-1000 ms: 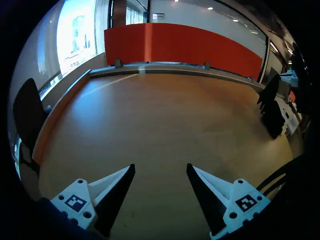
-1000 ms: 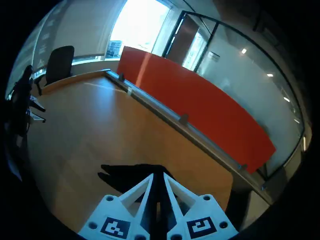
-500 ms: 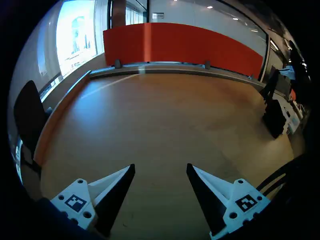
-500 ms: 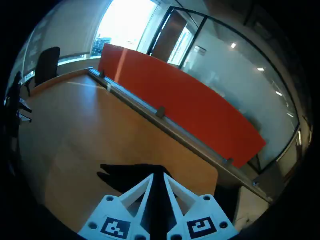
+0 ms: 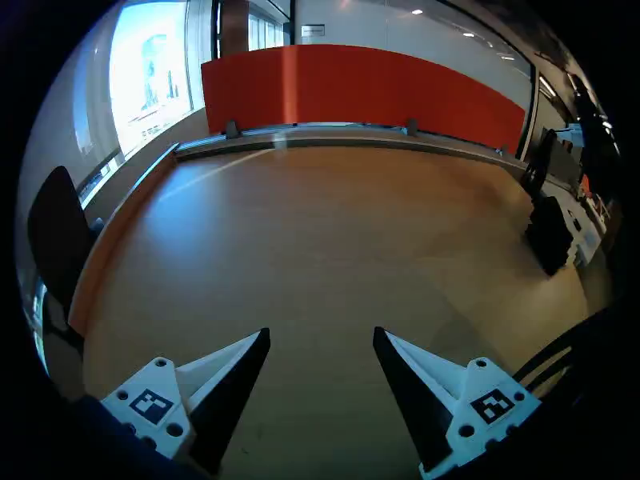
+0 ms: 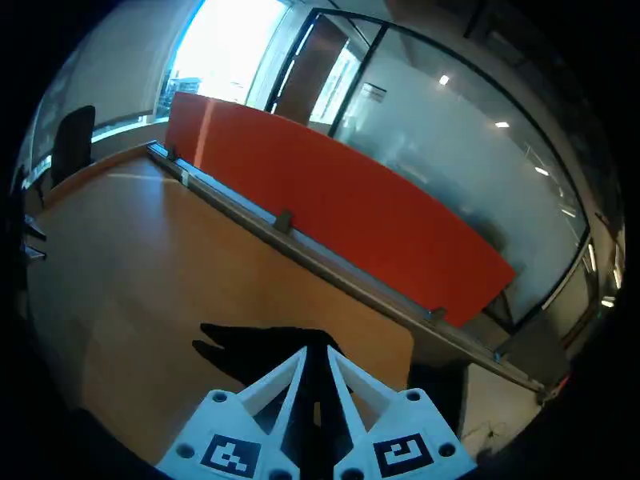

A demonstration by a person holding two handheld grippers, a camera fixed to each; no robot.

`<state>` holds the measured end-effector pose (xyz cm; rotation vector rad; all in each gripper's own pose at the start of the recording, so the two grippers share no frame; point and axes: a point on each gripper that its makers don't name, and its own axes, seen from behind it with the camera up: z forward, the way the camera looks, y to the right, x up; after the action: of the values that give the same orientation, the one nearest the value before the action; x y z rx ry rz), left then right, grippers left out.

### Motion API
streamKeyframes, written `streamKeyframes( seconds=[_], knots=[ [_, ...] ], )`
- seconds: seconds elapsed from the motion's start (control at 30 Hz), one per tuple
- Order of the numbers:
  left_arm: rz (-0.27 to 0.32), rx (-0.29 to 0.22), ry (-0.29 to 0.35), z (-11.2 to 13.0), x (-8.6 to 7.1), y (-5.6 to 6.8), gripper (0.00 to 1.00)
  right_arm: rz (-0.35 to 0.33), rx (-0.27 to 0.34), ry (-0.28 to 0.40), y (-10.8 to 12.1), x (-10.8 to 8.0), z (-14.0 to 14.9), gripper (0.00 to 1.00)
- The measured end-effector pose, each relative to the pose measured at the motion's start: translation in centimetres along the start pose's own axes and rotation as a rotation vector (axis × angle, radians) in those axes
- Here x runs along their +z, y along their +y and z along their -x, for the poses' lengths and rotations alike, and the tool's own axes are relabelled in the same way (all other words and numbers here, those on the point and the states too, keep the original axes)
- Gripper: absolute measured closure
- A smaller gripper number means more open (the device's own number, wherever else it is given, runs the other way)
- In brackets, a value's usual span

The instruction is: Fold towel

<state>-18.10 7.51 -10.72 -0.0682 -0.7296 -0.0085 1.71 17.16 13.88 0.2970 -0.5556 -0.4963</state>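
Note:
My left gripper (image 5: 320, 332) is open and hovers low over a bare wooden tabletop (image 5: 320, 232), with nothing between its fingers. My right gripper (image 6: 316, 352) has its fingers pressed together on a black towel (image 6: 248, 352), and a dark flap of it sticks out ahead and to the left of the tips. In the left gripper view, a dark cloth-like shape (image 5: 550, 232) hangs at the table's right edge. I cannot tell whether it is the same towel.
An orange partition (image 5: 360, 84) on a grey rail (image 6: 320, 260) runs along the table's far edge. A black office chair (image 5: 52, 232) stands off the left side, by bright windows (image 5: 148, 72). Glass walls (image 6: 448, 136) lie behind the partition.
The right gripper has swung right with the towel in it, so the partition and chair have slid left in its view. The left gripper has barely moved.

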Motion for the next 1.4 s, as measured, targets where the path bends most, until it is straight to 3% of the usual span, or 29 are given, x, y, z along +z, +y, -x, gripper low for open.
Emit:
streamKeyframes(
  seconds=[0.6, 0.97, 1.4],
  knots=[
    [0.007, 0.012, -0.001, -0.3, 0.1, 1.0, 0.05, -0.004, 0.015, -0.025, 0.3, -0.4, 2.1, 0.94],
    [0.021, 0.017, 0.003, -0.3, 0.1, 1.5, 0.05, -0.012, 0.029, -0.042, -1.3, -2.3, 4.1, 0.94],
    [0.034, 0.022, 0.010, -0.4, 0.1, 1.9, 0.05, -0.003, 0.075, -0.089, -2.9, -5.4, 9.0, 0.95]
  ],
)
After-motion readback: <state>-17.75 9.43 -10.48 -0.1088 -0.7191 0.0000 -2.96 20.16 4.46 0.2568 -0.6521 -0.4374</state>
